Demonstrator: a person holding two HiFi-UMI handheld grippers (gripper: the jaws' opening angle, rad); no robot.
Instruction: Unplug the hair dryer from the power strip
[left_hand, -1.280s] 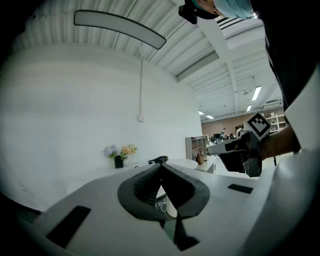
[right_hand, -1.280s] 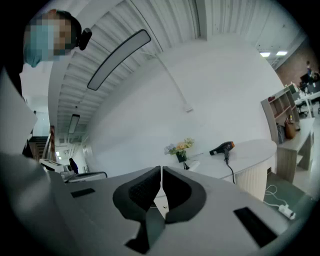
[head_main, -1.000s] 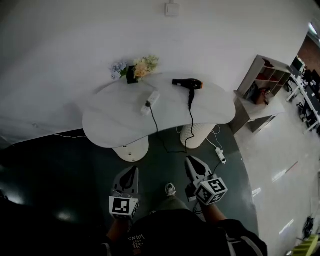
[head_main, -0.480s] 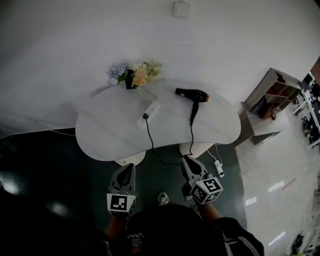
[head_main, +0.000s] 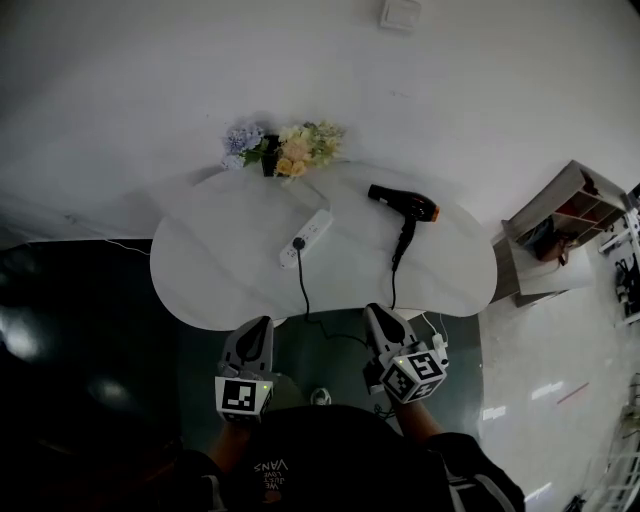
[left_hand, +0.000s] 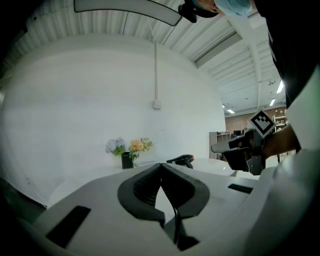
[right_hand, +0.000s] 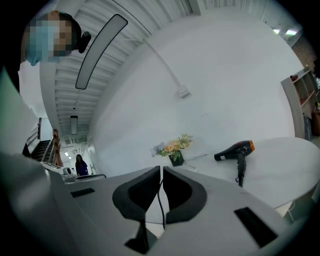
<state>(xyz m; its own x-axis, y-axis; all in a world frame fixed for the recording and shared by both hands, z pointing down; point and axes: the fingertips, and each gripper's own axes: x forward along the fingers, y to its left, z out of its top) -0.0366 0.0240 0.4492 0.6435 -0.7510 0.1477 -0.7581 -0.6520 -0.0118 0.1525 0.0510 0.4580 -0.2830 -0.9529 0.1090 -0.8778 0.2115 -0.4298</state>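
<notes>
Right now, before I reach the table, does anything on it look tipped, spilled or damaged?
Nothing stands out. The hair dryer lies on its side on the table, the power strip lies flat with a black plug in it, and the flowers stand upright at the back. No spill or damage shows.

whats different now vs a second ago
The person has stepped toward the table, so the left gripper and right gripper, both shut and empty, now sit just short of its near edge. Nothing was gripped or released. The hair dryer, the power strip with a plug in it, and the flowers lie where they were.
</notes>
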